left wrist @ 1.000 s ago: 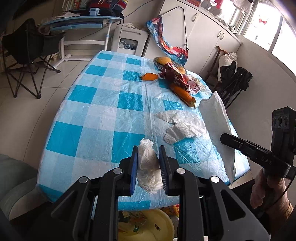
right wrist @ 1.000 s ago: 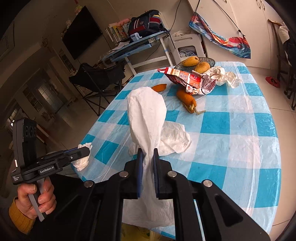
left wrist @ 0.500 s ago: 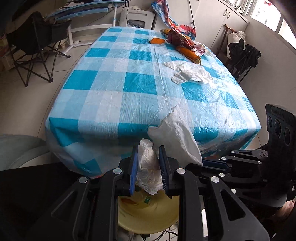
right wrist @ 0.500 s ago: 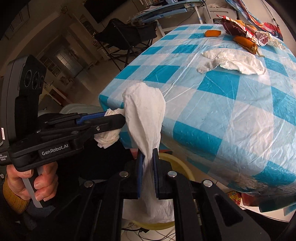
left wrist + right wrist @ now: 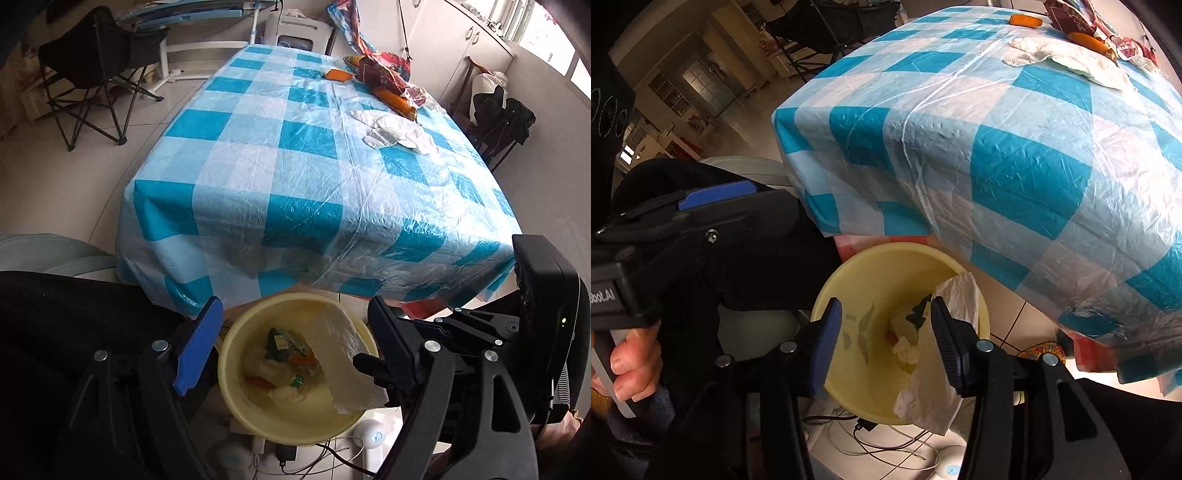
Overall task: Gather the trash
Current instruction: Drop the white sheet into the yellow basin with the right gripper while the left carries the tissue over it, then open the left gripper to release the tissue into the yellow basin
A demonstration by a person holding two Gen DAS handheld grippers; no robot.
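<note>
Tissue (image 5: 934,354) now drops into bin (image 5: 236,354), both grippers' fingers just opened.

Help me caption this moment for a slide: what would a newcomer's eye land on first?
The yellow bin on the floor below the table's near edge, with both grippers over it. The left gripper and right gripper have just been opening, and a large white tissue hangs against the right gripper's finger and the bin's rim. Behind spreads the blue-checked tablecloth, with more crumpled white paper at its far right.
</note>
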